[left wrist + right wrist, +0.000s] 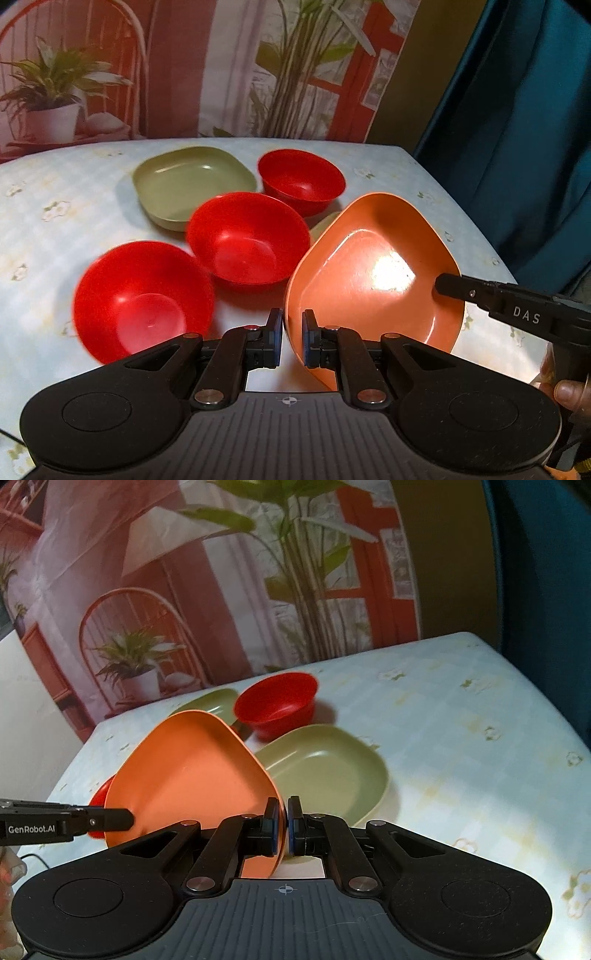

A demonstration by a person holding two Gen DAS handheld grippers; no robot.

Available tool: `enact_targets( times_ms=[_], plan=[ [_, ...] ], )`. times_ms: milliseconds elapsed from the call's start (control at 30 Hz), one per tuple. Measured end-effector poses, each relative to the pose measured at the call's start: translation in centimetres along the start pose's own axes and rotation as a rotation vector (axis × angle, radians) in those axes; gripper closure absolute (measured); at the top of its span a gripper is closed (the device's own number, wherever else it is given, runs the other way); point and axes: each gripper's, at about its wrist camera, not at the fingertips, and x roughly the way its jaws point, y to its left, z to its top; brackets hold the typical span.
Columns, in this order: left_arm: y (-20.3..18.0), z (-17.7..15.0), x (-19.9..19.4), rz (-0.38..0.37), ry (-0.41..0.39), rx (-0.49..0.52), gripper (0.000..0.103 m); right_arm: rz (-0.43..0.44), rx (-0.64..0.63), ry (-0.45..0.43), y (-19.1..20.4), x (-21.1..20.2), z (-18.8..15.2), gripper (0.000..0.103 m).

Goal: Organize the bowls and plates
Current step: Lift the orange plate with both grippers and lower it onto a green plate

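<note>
A: At that moment, where was your orange plate point(373, 273)?

B: You held it in the air above the table point(55, 192), tilted, with both tools. Your left gripper point(292, 338) had its two fingers closed on the near left rim of the plate, one finger on each side of the edge. Your right gripper point(283, 823) was clamped on the opposite rim in the same way, the rim squeezed between its pads.

A: And the other dishes?

B: Three red bowls stood on the tablecloth. The nearest red bowl point(142, 301) was just left of your left gripper, the middle red bowl point(247, 242) was behind it and very near to it, and the far red bowl point(301, 181) stood at the back. A green plate point(192, 184) lay at the back left, beside the far bowl and partly behind the middle one.

A: Was there a second green one?

B: Yes. In the right wrist view you could see another green plate point(325, 771) flat on the table, below and behind the orange plate. From the left wrist view only a small edge of it showed.

A: What was behind the table?

B: A printed backdrop point(221, 66) with plants and a chair, and a blue curtain point(517, 129) at the right.
</note>
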Motion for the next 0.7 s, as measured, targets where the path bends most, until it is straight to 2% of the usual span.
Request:
enact_targets(
  times_ms=[200,400,700],
  plan=[
    [-0.9,0.8,2.0,-0.041,0.045,0.021,0.091,-0.037,0.018,-0.015,-2.4,0.1,0.5,0.098],
    [-1.7,1.7,4.3,-0.071,0.07,-0.003,0.091,-0.07,0.029,-0.016,-4.3,0.4,0.8,0.098],
    [-2.0,4.1,6.6,-0.04,0.072,0.006,0.091,-0.081,0.037,-0.021,-5.9,2.5,2.3,0.098]
  ],
)
